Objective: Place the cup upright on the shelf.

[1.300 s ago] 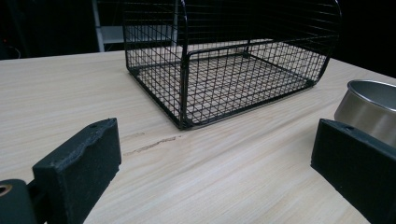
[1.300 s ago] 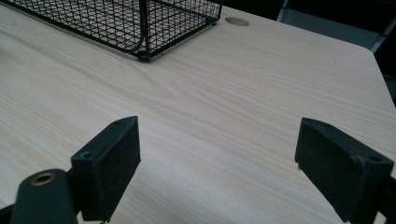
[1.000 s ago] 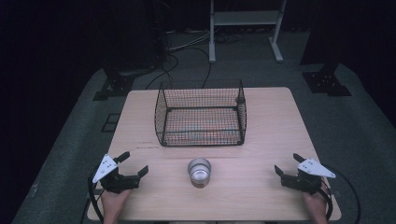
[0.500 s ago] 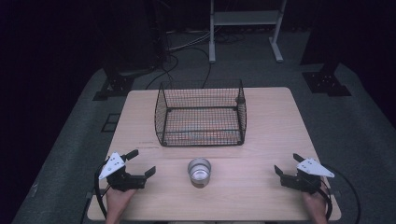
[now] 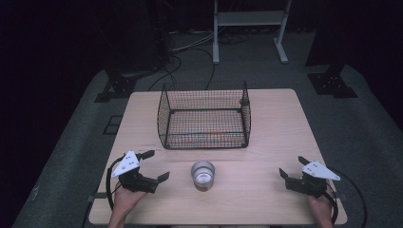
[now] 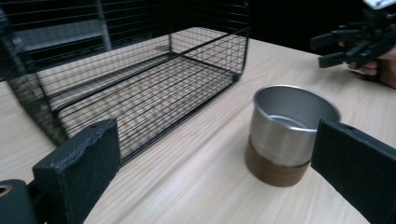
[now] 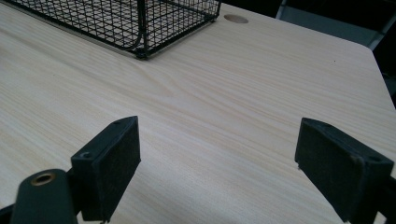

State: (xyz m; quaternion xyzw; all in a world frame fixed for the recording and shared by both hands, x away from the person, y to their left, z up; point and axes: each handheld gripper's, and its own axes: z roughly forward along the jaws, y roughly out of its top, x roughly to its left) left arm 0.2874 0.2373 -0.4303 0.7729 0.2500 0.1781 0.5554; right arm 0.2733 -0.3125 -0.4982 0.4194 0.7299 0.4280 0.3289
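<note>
A steel cup (image 5: 203, 175) with a brown base stands upright on the wooden table (image 5: 266, 142), in front of a black wire basket (image 5: 204, 116). My left gripper (image 5: 156, 166) is open, a short way left of the cup, and holds nothing. In the left gripper view the cup (image 6: 287, 133) stands just beyond the open jaws, close to the right one, with the basket (image 6: 135, 79) behind it. My right gripper (image 5: 293, 166) is open and empty near the table's right front, well clear of the cup. In the right gripper view its jaws stand wide over bare wood, the basket's corner (image 7: 140, 28) far off.
The basket is open-topped and looks empty. A cable hole (image 7: 236, 18) sits in the tabletop past the basket. Beyond the table are a dark floor, cables and a white metal stand (image 5: 249, 28). The other gripper (image 6: 357, 44) shows at upper right in the left gripper view.
My left gripper has moved right and slightly forward toward the cup, turning to face it. The right gripper, the cup and the basket have stayed put.
</note>
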